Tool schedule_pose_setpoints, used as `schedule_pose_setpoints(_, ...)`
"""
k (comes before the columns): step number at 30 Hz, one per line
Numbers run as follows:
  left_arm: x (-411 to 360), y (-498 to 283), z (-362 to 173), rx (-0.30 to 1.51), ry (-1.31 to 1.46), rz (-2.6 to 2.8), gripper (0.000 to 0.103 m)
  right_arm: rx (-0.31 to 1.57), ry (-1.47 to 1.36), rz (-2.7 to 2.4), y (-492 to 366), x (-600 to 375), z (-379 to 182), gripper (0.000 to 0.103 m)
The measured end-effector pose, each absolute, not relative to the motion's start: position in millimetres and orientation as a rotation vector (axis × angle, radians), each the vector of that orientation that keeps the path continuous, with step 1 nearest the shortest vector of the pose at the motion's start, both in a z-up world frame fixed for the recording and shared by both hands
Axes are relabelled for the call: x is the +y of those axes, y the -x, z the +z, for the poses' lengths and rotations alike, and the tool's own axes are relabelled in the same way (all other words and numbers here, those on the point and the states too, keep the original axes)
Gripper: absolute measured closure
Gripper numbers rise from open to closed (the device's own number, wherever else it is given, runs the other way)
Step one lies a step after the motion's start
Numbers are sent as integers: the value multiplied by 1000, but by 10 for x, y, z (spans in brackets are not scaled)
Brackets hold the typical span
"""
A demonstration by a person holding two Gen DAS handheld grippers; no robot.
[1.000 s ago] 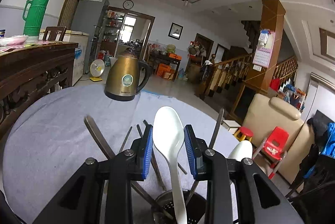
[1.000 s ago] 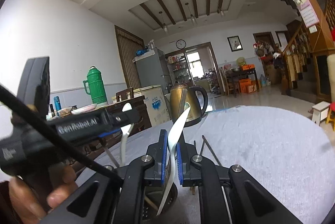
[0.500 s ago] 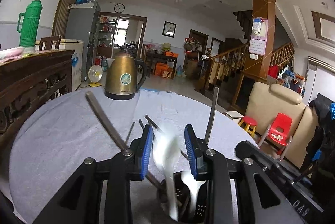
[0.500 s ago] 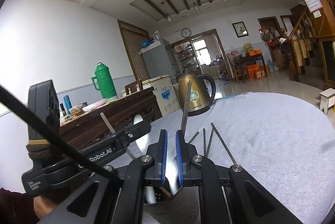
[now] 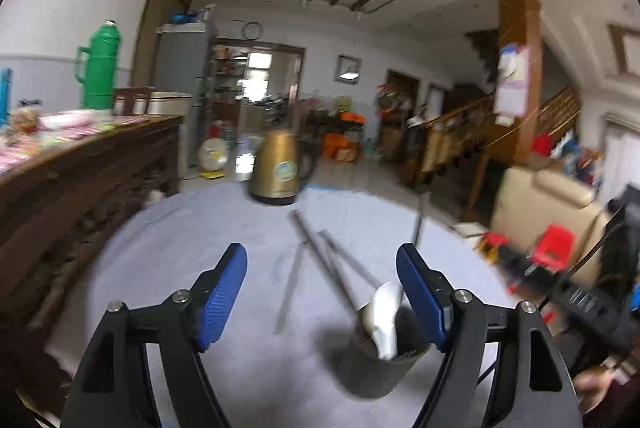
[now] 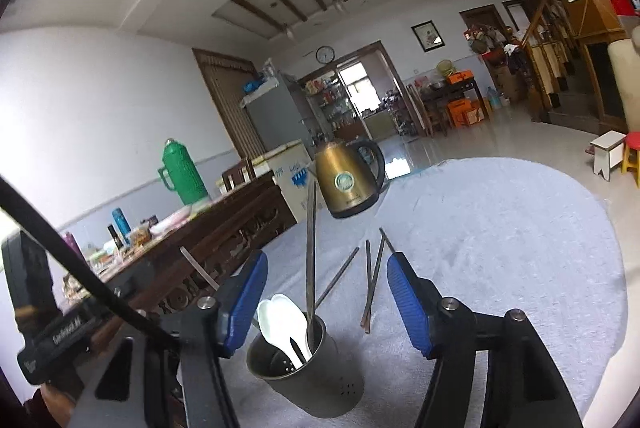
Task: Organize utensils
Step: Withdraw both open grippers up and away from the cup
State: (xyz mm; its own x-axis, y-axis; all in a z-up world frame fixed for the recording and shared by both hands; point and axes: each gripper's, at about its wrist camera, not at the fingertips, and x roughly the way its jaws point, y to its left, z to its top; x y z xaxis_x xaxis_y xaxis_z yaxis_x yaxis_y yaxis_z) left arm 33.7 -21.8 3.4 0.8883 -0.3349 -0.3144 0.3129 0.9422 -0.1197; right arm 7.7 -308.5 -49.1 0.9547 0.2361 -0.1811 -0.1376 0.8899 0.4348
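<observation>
A: What's nearest?

B: The right gripper (image 6: 326, 300), jaws spread wide and holding nothing. Just below and between them stands the cup (image 6: 308, 376), a perforated metal holder on the cloth-covered table (image 6: 500, 228). Two white spoons (image 6: 284, 320) sit in it bowl-up, and a chopstick (image 6: 310, 252) stands nearly upright beside them; one more leans out to the left.

A: And the left gripper (image 5: 322, 298)?

B: Also wide and empty. Its view is blurred, but the cup (image 5: 384, 360) shows low between its jaws, toward the right one, with a spoon (image 5: 384, 320) poking out.

A: What remains loose?

B: Beyond the cup, toward the table's middle, loose chopsticks (image 6: 372, 280) lie flat on the cloth, crossing one another. How many I can't tell exactly.

A: How would they handle?

B: I'd judge them metal: stiff, thin, light and slippery, lying flush on soft cloth, so hard to get under. Pinching across the shaft near mid-length looks safest; near a tip it would likely swing. The cup seems light and could tip if a stick is pushed in sideways.

A: Farther back?

B: A brass kettle (image 6: 348, 179) near the far edge, well apart from the sticks. Off the table, a dark wood sideboard (image 6: 224, 228) with a green thermos (image 6: 182, 171).
</observation>
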Motion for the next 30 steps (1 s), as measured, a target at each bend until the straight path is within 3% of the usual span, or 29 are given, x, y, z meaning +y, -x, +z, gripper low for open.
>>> schedule_pose_setpoints(12,-111,-239,-125,630,-84,-98,18,283,-468,163,198,-3218,-366,37)
schedule_pose_setpoints(30,-15,-6,-173,707,-36,-65,18,326,-506,145,492,-3411,-283,36)
